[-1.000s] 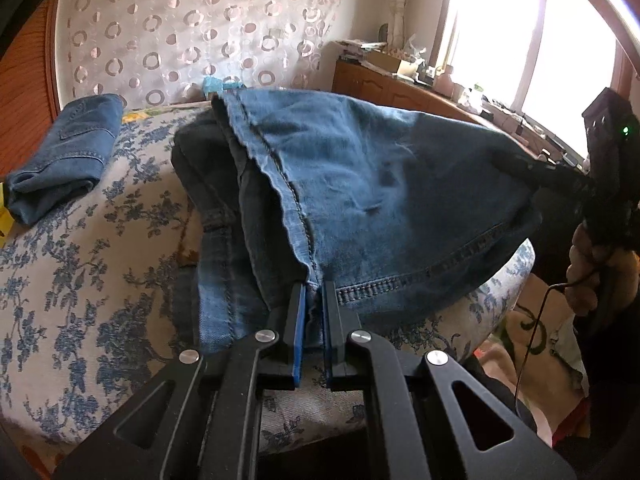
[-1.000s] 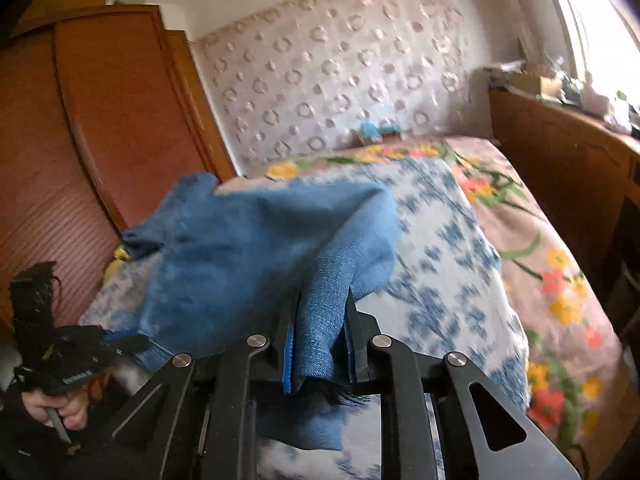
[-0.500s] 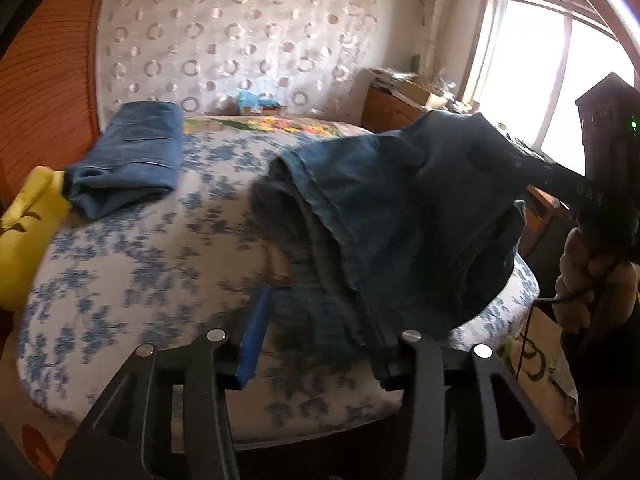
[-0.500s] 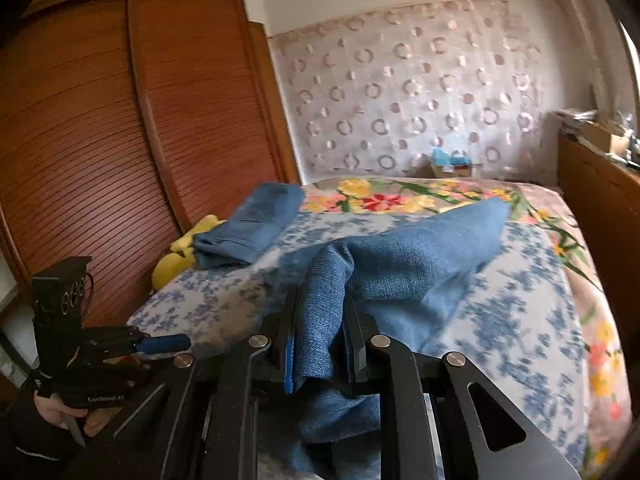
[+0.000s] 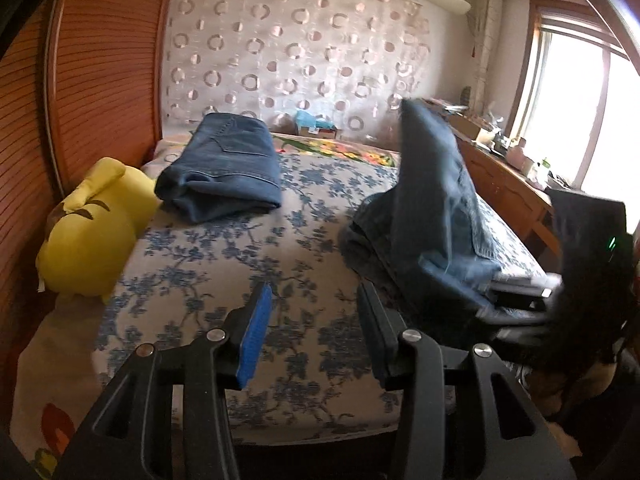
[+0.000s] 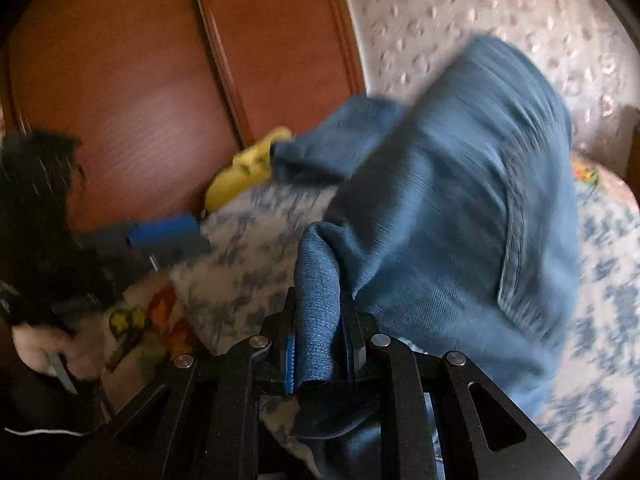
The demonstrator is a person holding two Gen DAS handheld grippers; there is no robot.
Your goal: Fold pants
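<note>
The blue denim pants [image 6: 460, 216] hang bunched from my right claw [image 6: 320, 344], which clamps a thick fold of them, lifted above the floral-print bedspread [image 5: 224, 264]. My left claw [image 5: 316, 320] is spread wide, gripping nothing. Ahead of it lie a folded dark jeans stack [image 5: 224, 168] and, to its left, a yellow plush toy [image 5: 88, 236].

The left gripper [image 5: 316, 332], clamped on the jeans [image 5: 432, 216] a second ago, now gapes empty; the right gripper [image 6: 320, 344] has swung them upward, blurred.
</note>
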